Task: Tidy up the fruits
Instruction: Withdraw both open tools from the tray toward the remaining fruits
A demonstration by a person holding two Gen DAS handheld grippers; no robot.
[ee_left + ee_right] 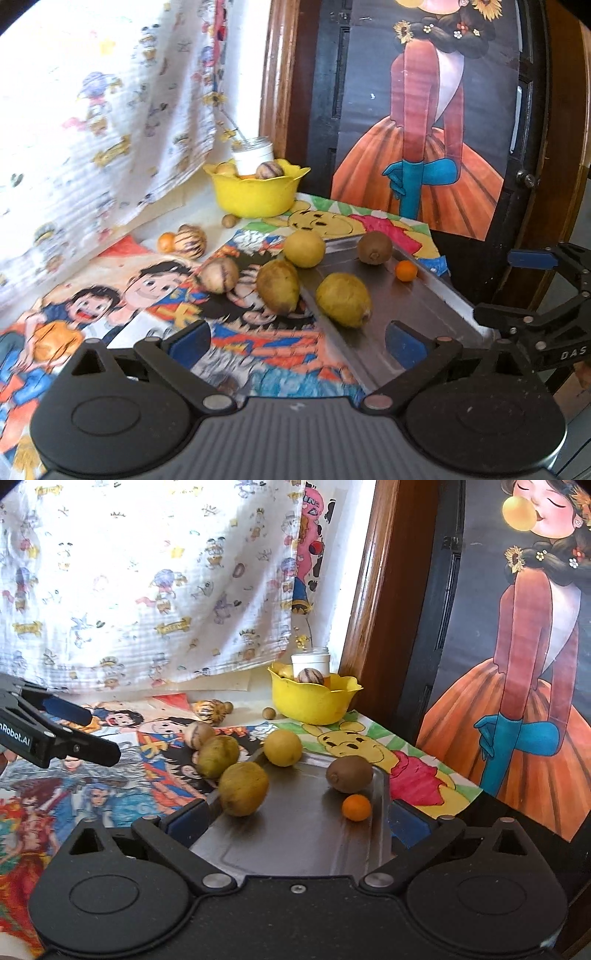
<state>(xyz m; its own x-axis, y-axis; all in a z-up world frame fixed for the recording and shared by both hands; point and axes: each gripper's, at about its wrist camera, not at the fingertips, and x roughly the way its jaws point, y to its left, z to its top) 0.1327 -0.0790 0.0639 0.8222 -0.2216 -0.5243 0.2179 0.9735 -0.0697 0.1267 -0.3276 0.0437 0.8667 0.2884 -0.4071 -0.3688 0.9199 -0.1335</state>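
Note:
A steel tray point(424, 306) point(295, 834) lies on the table and holds a yellow-green fruit point(343, 300) point(243, 788), a kiwi point(375, 247) point(349, 774) and a small orange point(406, 270) point(356, 807). A lemon point(304, 248) point(283, 747) sits at the tray's far corner. A green-brown fruit point(277, 285) point(218, 756) and a pale striped fruit point(219, 275) point(199, 734) lie left of the tray. My left gripper point(295, 347) is open and empty near the tray's left edge. My right gripper point(295, 821) is open and empty over the tray.
A yellow bowl point(255, 194) point(314, 701) at the back holds fruits and a white jar point(255, 155). A striped fruit point(191, 242) and small orange point(166, 242) lie by the hanging cloth point(103, 110). A painted panel point(424, 110) stands at the right.

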